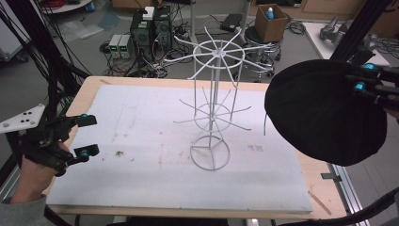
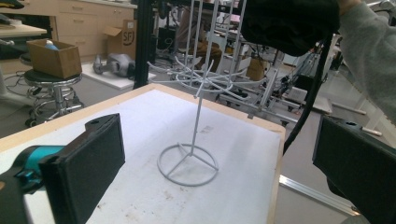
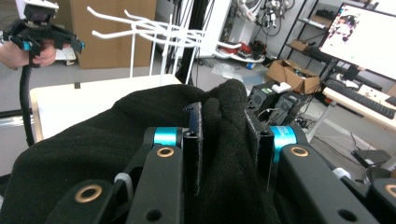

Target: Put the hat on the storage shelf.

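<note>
The right gripper (image 1: 371, 80) is held high at the right edge of the high view, well above the table (image 1: 89, 87), with its jaws pointing left and clenched on a fold of a black cloth hat (image 1: 324, 110). In the right gripper view the two black pads (image 3: 194, 144) pinch a ridge of the fabric between them, and the rest of the hat bulges out ahead and to the left. The hat hangs in the air to the right of the white wire rack (image 1: 214, 103), near its upper ring and not touching it.

The left gripper (image 1: 84, 136) sits low over the table's left edge, level, with its jaws spread wide and nothing between them. The left hand (image 1: 35, 174) grips it from below, the sleeve coming in at the bottom corner.

The hat covers most of the right gripper in the high view, so little more than its blue-tipped ends shows. The right hand is cut off by the frame there. In the left gripper view the rack's top runs out of frame, and the hat's shape is hard to make out.
</note>
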### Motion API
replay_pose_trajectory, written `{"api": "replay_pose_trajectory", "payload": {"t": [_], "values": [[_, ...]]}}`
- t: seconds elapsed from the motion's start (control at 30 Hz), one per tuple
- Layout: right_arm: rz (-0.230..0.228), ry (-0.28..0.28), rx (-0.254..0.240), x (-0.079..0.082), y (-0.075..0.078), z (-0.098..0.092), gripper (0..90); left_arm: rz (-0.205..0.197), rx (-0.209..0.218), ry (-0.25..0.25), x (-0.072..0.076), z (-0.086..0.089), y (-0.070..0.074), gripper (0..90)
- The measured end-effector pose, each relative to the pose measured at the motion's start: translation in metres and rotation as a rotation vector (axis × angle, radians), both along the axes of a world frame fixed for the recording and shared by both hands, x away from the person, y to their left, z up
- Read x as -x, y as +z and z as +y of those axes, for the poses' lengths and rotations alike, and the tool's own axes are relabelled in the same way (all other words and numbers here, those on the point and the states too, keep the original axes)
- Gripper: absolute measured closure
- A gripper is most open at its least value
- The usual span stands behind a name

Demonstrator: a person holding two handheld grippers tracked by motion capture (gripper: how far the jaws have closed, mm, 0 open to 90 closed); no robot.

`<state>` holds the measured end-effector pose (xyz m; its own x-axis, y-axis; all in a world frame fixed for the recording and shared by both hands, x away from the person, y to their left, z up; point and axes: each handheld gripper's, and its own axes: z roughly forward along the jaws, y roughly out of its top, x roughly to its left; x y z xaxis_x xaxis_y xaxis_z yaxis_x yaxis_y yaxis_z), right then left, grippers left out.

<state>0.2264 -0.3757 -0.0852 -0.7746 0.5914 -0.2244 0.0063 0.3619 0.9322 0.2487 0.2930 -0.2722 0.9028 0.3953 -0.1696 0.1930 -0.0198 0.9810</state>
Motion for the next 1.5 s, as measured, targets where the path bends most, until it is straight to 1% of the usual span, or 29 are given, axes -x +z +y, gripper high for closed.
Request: {"api": "replay_pose_trajectory", "payload": {"t": [0.03,0.07,0.1,0.13,0.2,0.23,0.3,0.33,0.4,0.47,0.5,0.53,0.63,0.67,0.73,0.8,0.87,0.93,1.0,1.03,1.07,1.17,1.27,1.3,1.37,1.5], "values": [[-0.005,-0.002,-0.005,0.0,0.003,-0.001,73.1,0.003,-0.001,0.001,0.0,0.0,0.0,2.6],[-0.012,-0.007,-0.007,0.001,0.009,-0.004,73.2,0.003,-0.004,0.002,-0.001,0.0,-0.001,2.6],[-0.012,-0.007,-0.007,0.001,0.009,-0.004,73.2,0.006,-0.005,0.004,-0.001,0.001,-0.001,2.6],[-0.012,-0.017,-0.005,0.001,0.014,-0.006,73.1,0.005,-0.008,0.005,-0.001,0.002,-0.002,2.6],[-0.014,-0.02,-0.002,0.001,0.016,-0.006,73.1,0.009,-0.002,0.009,-0.002,0.004,-0.002,2.6],[-0.015,-0.029,-0.002,0.001,0.021,-0.007,73.0,0.011,0.002,0.012,-0.002,0.005,-0.002,2.6],[-0.025,-0.039,-0.003,0.001,0.025,-0.008,72.9,0.01,0.006,0.018,-0.002,0.01,-0.002,2.6],[-0.025,-0.039,-0.003,0.001,0.025,-0.008,72.9,0.01,0.01,0.023,-0.003,0.013,-0.002,2.6],[-0.046,-0.037,-0.026,0.0,0.033,-0.011,73.0,0.012,0.021,0.034,-0.003,0.018,-0.002,2.6],[-0.041,-0.037,-0.036,-0.001,0.038,-0.013,73.0,0.012,0.024,0.037,-0.003,0.02,-0.002,2.6],[-0.041,-0.037,-0.036,-0.001,0.038,-0.013,73.0,0.013,0.026,0.038,-0.003,0.021,-0.001,2.6],[-0.049,-0.034,-0.032,-0.002,0.041,-0.013,73.0,0.011,0.027,0.041,-0.003,0.022,-0.001,2.6],[-0.056,-0.028,-0.019,-0.003,0.051,-0.009,73.0,0.01,0.027,0.043,-0.003,0.023,0.0,2.6],[-0.057,-0.012,-0.02,-0.003,0.057,-0.006,73.0,0.009,0.028,0.044,-0.002,0.024,0.0,2.6],[-0.061,-0.01,-0.02,-0.003,0.059,-0.005,73.0,0.007,0.029,0.044,-0.002,0.024,0.0,2.6],[-0.071,-0.002,-0.023,-0.003,0.064,-0.001,72.9,0.007,0.027,0.045,-0.002,0.024,0.0,2.6],[-0.093,-0.004,-0.016,-0.002,0.068,0.003,73.0,0.015,0.031,0.049,-0.002,0.025,-0.002,2.6],[-0.093,-0.001,-0.028,-0.002,0.071,0.005,72.9,0.021,0.031,0.051,-0.003,0.026,-0.003,2.6],[-0.109,0.013,-0.03,-0.003,0.076,0.009,72.9,0.021,0.034,0.054,-0.003,0.027,-0.003,2.6],[-0.109,0.013,-0.03,-0.003,0.076,0.009,72.9,0.02,0.036,0.053,-0.003,0.027,-0.003,2.6],[-0.113,0.021,-0.037,-0.004,0.079,0.013,72.9,0.017,0.036,0.051,-0.003,0.027,-0.003,2.6],[-0.113,0.03,-0.035,-0.009,0.08,0.02,72.8,0.02,0.033,0.054,-0.004,0.027,-0.003,2.6],[-0.11,0.046,-0.034,-0.014,0.079,0.028,72.7,0.021,0.03,0.057,-0.004,0.028,-0.004,2.6],[-0.11,0.046,-0.034,-0.014,0.079,0.028,72.7,0.021,0.034,0.058,-0.004,0.028,-0.004,2.6],[-0.11,0.057,-0.039,-0.018,0.077,0.036,72.7,0.02,0.036,0.06,-0.003,0.029,-0.003,2.6],[-0.107,0.065,-0.041,-0.02,0.075,0.041,72.6,0.018,0.039,0.062,-0.002,0.03,-0.002,2.6]]}}
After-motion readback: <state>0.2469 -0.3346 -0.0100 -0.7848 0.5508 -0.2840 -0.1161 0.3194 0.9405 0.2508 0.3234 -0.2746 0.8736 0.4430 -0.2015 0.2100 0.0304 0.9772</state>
